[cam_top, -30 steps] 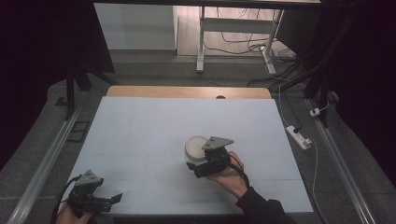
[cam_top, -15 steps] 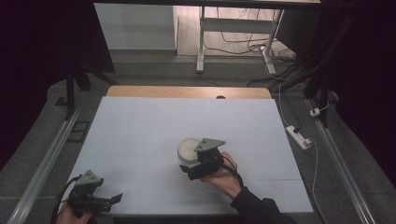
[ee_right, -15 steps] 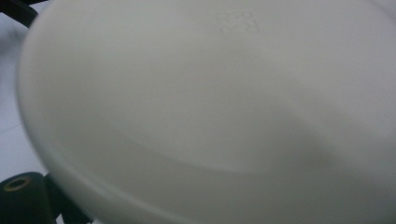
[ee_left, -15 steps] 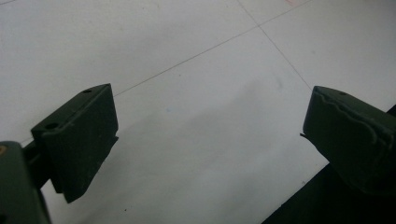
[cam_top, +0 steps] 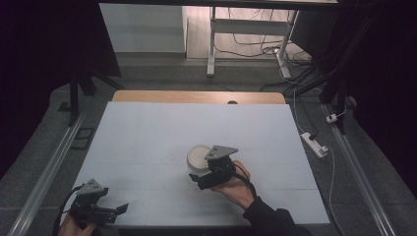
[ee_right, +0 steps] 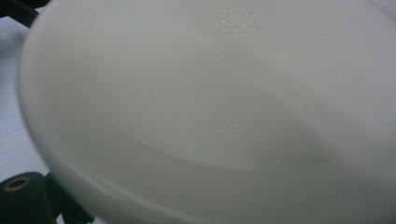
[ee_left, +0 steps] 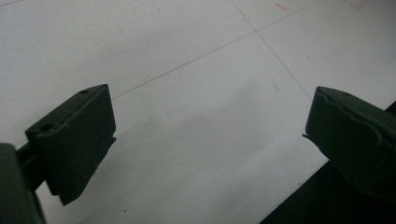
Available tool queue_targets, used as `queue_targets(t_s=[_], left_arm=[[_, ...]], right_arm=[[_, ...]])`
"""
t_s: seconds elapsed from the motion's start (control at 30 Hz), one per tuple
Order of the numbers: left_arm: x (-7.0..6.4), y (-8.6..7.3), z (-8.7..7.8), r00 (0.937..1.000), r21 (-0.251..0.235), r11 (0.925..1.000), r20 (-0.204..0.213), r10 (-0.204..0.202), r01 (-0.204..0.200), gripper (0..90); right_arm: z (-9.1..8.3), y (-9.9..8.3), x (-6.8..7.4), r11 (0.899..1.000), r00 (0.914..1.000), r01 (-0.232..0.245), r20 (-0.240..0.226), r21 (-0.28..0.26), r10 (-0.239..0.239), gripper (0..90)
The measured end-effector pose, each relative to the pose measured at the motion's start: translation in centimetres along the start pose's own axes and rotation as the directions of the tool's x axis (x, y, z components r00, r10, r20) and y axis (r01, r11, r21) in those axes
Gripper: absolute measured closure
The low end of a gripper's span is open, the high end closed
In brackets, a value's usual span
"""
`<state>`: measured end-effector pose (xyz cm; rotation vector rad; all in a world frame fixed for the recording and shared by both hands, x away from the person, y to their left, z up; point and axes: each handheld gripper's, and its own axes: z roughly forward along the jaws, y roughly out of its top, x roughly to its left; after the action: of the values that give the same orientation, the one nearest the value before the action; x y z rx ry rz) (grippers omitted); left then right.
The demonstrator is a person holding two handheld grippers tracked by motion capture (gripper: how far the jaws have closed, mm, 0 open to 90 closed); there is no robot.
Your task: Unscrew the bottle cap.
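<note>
1. A white bowl [cam_top: 200, 158] sits on the white table [cam_top: 147, 142], a little right of and below the middle of the high view.
2. The right gripper [cam_top: 209, 177] is just below and right of the bowl in that view, its black body against the bowl's near side, with the person's right hand [cam_top: 236, 184] wrapped around it.
3. In the right gripper view the bowl [ee_right: 215, 107] is very close and blurred, and a black finger [ee_right: 21, 193] shows at the lower left corner beside its rim; whether the fingers are pressed onto the bowl cannot be told.
4. The left gripper [cam_top: 110, 210] rests at the lower left of the high view, well apart from the bowl.
5. In the left gripper view its fingers [ee_left: 77, 140] stand wide apart over bare table [ee_left: 201, 93], with nothing between them.
</note>
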<state>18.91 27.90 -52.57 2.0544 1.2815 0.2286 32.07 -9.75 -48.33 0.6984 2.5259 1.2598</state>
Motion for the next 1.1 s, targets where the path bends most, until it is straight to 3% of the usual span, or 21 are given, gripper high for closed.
queue_targets(t_s=[0.27,0.4,0.6,0.93,1.1], left_arm=[[0.0,0.1,-0.2,0.9995,-0.047,0.9989,0.030,-0.002,0.003,0.8],[0.0,0.3,-0.2,0.9990,-0.066,0.9976,0.037,0.026,-0.023,0.8],[0.1,1.0,-0.2,0.9924,-0.101,0.9937,0.108,0.060,-0.049,1.0],[-0.8,3.0,0.2,0.9810,-0.138,0.9861,0.157,0.114,-0.093,0.8],[-1.6,4.7,0.5,0.9731,-0.150,0.9787,0.162,0.164,-0.140,0.4]], right_arm=[[-0.1,0.0,0.0,1.000,1.0000,0.003,-0.004,-0.002,-0.003,6.3],[-0.2,0.1,0.0,1.000,1.0000,0.002,-0.007,-0.003,-0.002,6.3],[-0.3,0.1,0.0,1.000,0.9999,0.003,-0.011,-0.006,-0.003,6.3],[-0.5,0.1,0.0,1.000,0.9996,0.016,-0.022,-0.012,-0.016,6.3],[-0.6,0.1,0.2,1.000,0.9994,0.022,-0.028,-0.013,-0.023,6.3]])
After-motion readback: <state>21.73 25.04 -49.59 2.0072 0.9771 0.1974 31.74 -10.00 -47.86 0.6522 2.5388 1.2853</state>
